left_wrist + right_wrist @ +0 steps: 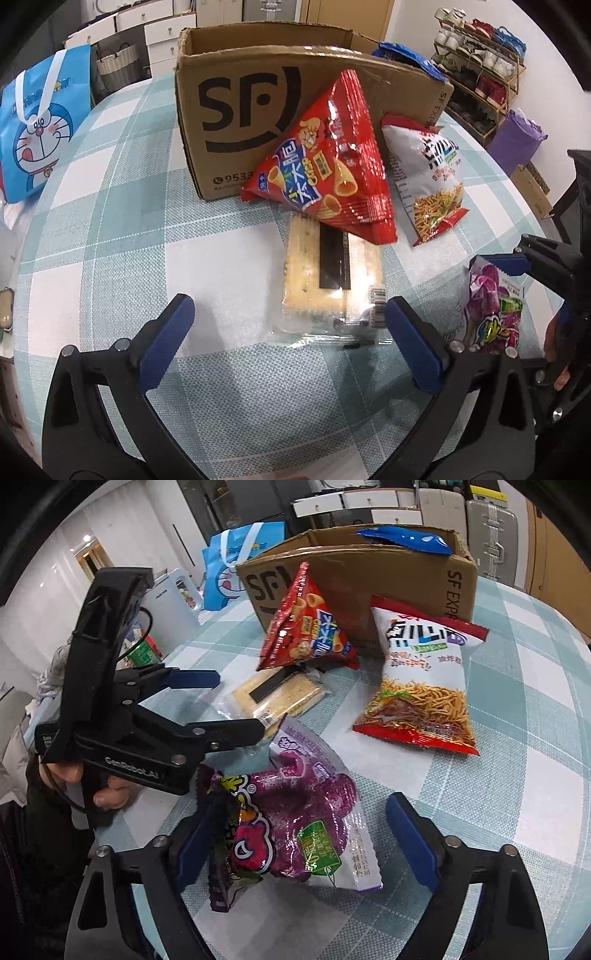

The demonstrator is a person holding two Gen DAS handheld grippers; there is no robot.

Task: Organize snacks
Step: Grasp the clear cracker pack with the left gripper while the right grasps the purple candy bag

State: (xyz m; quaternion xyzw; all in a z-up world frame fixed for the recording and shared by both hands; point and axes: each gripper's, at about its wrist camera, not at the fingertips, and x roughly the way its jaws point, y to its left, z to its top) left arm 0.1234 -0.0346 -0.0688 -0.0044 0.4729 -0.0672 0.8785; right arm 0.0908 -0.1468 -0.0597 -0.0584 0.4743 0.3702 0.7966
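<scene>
A cardboard SF box [236, 110] stands open on the checked table, with a blue bag [406, 539] sticking out of it. A red cone-snack bag [328, 173] leans on the box, partly over a clear cracker pack [332, 284]. A white noodle-snack bag [432, 177] lies to its right. My left gripper [291, 332] is open, its fingers on either side of the cracker pack's near end. My right gripper [306, 838] is open around a purple candy bag [295, 819], which also shows in the left wrist view [491, 306].
A blue Doraemon bag [40, 125] stands at the table's left edge. A shoe rack [480, 62] and purple bag [517, 136] are beyond the table's right side. A white jug [173, 605] and a green can [142, 653] sit at the left.
</scene>
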